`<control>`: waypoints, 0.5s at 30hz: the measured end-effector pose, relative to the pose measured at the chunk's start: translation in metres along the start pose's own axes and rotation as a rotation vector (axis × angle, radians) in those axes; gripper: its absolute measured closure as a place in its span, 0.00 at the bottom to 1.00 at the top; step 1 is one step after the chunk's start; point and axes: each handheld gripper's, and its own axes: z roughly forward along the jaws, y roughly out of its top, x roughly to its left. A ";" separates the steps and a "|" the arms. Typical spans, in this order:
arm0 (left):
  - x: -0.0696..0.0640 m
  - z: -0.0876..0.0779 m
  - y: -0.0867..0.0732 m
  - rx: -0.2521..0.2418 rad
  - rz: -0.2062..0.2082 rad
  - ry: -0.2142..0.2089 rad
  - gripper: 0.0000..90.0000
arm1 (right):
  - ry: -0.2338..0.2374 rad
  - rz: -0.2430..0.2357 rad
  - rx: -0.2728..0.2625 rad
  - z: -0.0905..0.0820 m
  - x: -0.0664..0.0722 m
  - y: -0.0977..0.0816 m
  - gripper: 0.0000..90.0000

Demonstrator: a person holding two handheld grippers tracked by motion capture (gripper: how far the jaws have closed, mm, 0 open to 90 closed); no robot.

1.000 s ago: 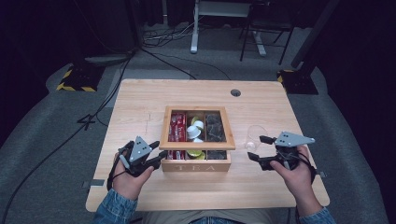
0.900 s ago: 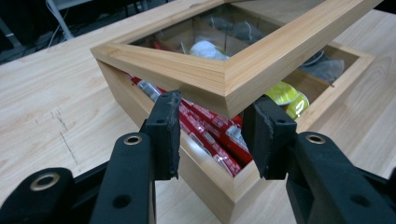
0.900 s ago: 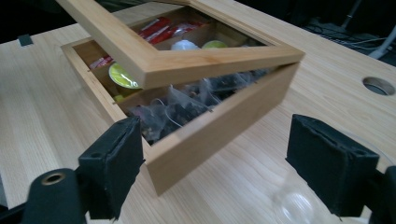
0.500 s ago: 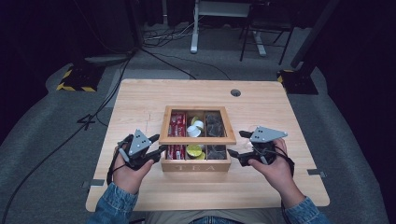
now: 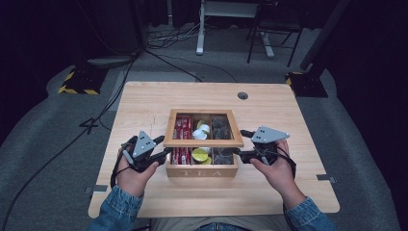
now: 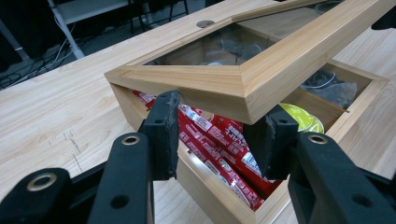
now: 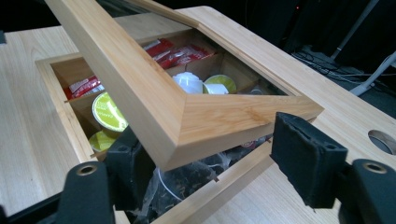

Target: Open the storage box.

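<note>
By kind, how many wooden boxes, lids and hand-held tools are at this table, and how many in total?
tea box: 1
lid: 1
tools: 2, the left tool and the right tool
Total: 4

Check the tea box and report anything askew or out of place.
The glass-paned wooden lid is propped partly open above the wooden tea box, tilted, with a claw at each front corner. The red sachets lie slanted in their compartment. Nothing is spilled or damaged.
</note>
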 end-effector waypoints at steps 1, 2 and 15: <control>0.000 0.000 0.000 0.002 0.001 0.000 0.62 | 0.002 0.006 -0.005 0.000 0.000 0.000 0.37; 0.000 0.000 0.000 0.001 0.001 0.000 0.62 | 0.003 0.010 -0.011 0.000 0.000 0.001 0.38; 0.004 -0.011 -0.001 -0.037 -0.010 0.031 0.59 | -0.008 -0.045 -0.024 -0.002 -0.008 0.019 0.42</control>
